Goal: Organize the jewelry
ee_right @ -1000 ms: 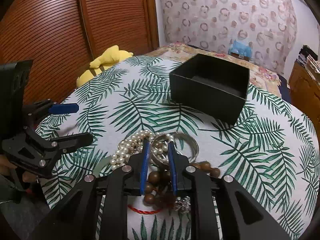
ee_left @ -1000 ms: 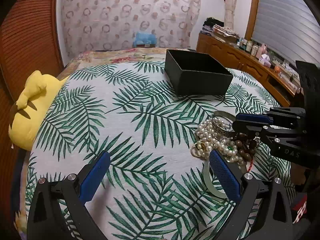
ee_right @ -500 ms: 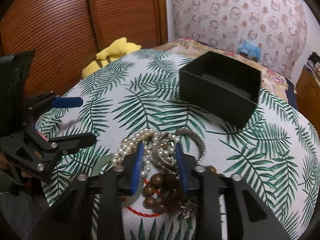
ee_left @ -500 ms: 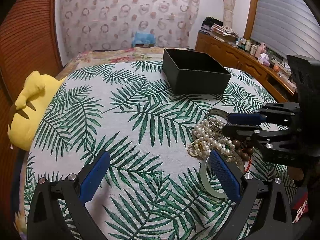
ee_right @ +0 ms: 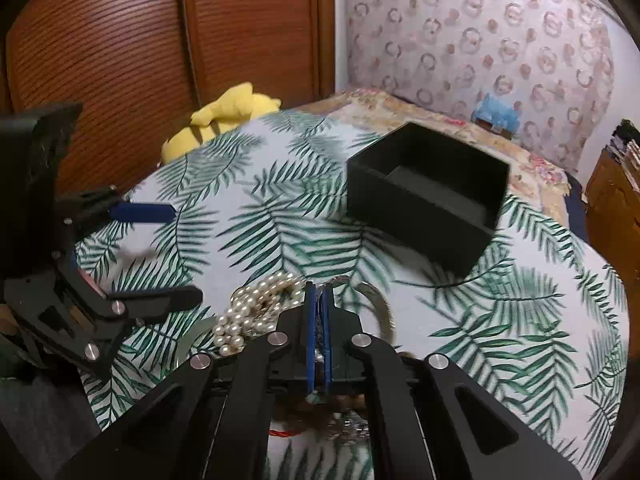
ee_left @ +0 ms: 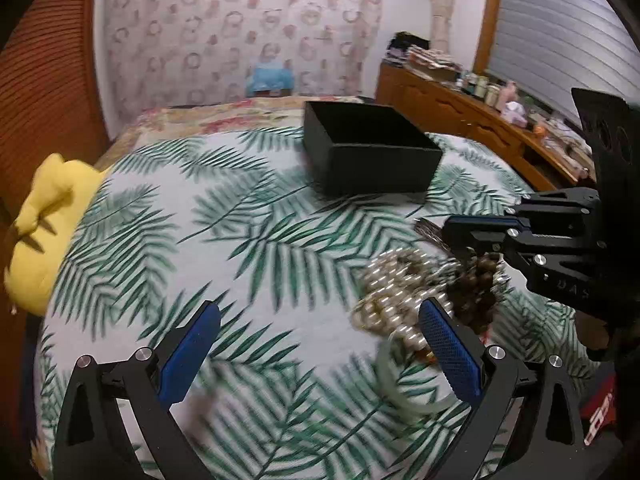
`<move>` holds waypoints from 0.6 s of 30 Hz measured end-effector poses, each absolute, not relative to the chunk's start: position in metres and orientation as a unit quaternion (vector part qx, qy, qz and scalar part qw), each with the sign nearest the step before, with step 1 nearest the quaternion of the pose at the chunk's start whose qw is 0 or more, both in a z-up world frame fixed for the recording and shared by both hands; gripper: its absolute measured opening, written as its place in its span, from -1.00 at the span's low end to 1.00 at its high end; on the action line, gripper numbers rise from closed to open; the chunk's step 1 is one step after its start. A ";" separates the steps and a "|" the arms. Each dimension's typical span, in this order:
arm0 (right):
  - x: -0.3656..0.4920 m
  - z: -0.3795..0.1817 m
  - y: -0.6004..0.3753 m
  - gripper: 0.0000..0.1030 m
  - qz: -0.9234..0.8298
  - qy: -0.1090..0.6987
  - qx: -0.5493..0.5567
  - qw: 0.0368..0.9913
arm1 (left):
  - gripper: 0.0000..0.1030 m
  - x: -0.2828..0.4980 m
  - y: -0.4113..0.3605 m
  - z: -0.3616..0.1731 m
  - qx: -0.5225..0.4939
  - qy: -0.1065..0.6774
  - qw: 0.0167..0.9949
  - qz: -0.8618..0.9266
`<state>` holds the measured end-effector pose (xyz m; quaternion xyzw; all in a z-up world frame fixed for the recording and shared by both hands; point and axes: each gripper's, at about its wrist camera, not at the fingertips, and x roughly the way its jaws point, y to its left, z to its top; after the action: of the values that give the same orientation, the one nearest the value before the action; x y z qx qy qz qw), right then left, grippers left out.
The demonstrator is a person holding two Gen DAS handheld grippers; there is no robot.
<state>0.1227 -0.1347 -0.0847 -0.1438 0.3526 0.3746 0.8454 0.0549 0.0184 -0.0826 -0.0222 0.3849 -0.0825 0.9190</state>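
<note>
A jewelry pile lies on the palm-leaf cloth, with a pearl necklace, brown wooden beads, a silver bangle and a pale green bangle. My right gripper is over the pile, shut on a thin silvery strand between its blue pads. In the left wrist view the brown beads hang under it. My left gripper stands open just left of the pile, holding nothing. An open black box stands beyond the pile.
A yellow plush toy lies at the cloth's left edge by the wooden slatted doors. A wooden dresser with small bottles runs along the right wall. A blue toy sits on the bed's far end.
The right gripper's jaws closed from a narrow gap onto a strand in the pile and rose slightly; the pile looks blurred and stirred. The left gripper stayed open in place.
</note>
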 end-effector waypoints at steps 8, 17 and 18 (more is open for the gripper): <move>0.127 -0.072 -0.150 -1.00 0.367 0.339 -0.135 0.856 | 0.20 0.086 0.001 -0.091 -0.048 0.415 0.898 -0.139; 0.138 -0.075 -0.154 -0.99 0.362 0.349 -0.125 0.855 | -0.68 0.102 0.002 -0.104 -0.078 0.440 0.880 -0.162; 0.140 -0.078 -0.153 -0.99 0.358 0.354 -0.128 0.854 | -0.74 0.102 0.001 -0.104 -0.074 0.439 0.881 -0.162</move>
<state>0.1405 -0.1526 -0.0777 -0.1283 0.3540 0.3583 0.8543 0.1020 0.0013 -0.1045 -0.0742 0.4385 -0.1620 0.8809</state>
